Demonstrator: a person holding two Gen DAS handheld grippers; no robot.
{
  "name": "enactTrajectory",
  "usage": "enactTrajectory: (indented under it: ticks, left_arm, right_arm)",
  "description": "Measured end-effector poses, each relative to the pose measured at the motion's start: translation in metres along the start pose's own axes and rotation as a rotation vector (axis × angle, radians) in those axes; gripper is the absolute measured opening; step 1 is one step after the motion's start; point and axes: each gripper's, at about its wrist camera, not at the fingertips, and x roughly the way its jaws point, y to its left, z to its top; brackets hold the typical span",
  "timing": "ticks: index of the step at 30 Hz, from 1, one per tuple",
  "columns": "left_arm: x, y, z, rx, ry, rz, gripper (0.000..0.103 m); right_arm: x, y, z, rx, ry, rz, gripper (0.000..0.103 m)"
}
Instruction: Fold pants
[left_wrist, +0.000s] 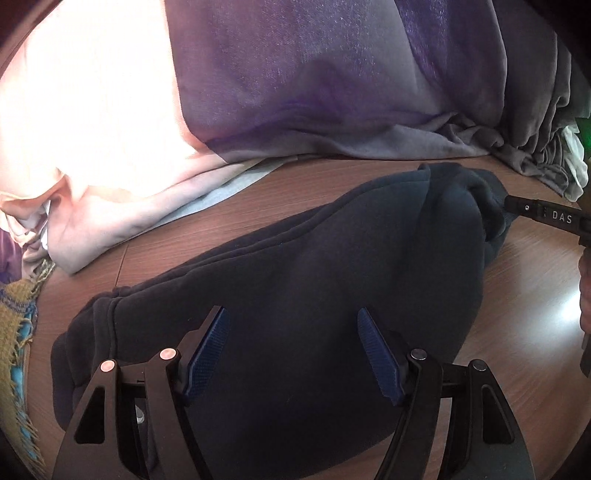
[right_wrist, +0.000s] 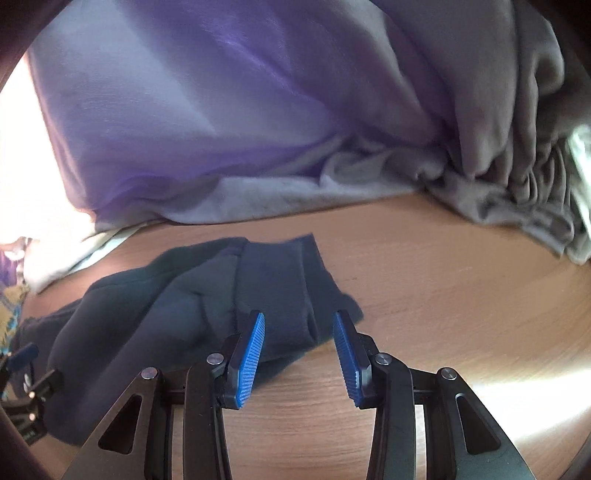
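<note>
Dark navy sweatpants (left_wrist: 303, 280) lie folded lengthwise on a wooden floor (left_wrist: 535, 295). My left gripper (left_wrist: 291, 314) is open and hovers over the middle of the pants, its blue pads (left_wrist: 207, 354) empty. The right gripper shows at the right edge of the left wrist view (left_wrist: 543, 216), beside the pants' bunched end. In the right wrist view the pants (right_wrist: 207, 295) lie left of centre, with a cuffed end between the fingers. My right gripper (right_wrist: 299, 317) is open, its tips over that end.
A purple and grey draped cloth (left_wrist: 332, 85) hangs behind the pants. A sunlit pale sheet (left_wrist: 92, 147) lies at left. A yellow fringed textile (left_wrist: 18, 332) is at the far left. Crumpled grey fabric (right_wrist: 517, 166) sits at right. Bare floor (right_wrist: 461, 295) lies right of the pants.
</note>
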Motion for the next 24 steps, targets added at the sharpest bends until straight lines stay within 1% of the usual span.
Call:
enactTrajectory:
  ticks: [5,7,9,11,13,15,17,19,24]
  left_arm:
    - [0.007,-0.002,-0.002,0.005,0.019,0.008,0.072]
    - [0.009,-0.002,-0.002,0.013,0.022,0.013,0.072]
    - [0.010,-0.001,-0.001,0.014,0.023,0.011,0.072]
    - [0.010,0.000,0.000,0.013,0.023,0.010,0.072]
    - [0.010,-0.001,0.002,0.020,0.016,0.014,0.072]
    - [0.009,-0.004,0.003,0.033,0.008,0.021,0.075]
    - [0.011,-0.008,0.004,0.042,0.006,0.024,0.076]
    - [0.013,-0.011,0.004,0.048,0.014,0.020,0.076]
    - [0.020,-0.013,0.003,0.051,0.026,0.029,0.077]
  right_arm:
    - [0.008,-0.007,-0.007,0.078,0.019,0.042,0.040]
    - [0.010,-0.007,-0.008,0.100,0.023,0.064,0.039]
    - [0.010,-0.006,-0.007,0.102,0.022,0.086,0.018]
    - [0.006,-0.005,-0.006,0.095,0.003,0.083,0.009]
    - [-0.002,-0.002,-0.001,0.070,-0.033,0.075,0.008]
    - [-0.016,-0.001,0.008,0.032,-0.097,0.030,0.008]
    - [-0.022,-0.003,0.017,0.008,-0.129,-0.016,0.008]
    - [-0.018,-0.006,0.027,-0.014,-0.119,-0.072,0.007]
    - [0.011,-0.013,0.028,-0.055,-0.055,-0.136,0.007]
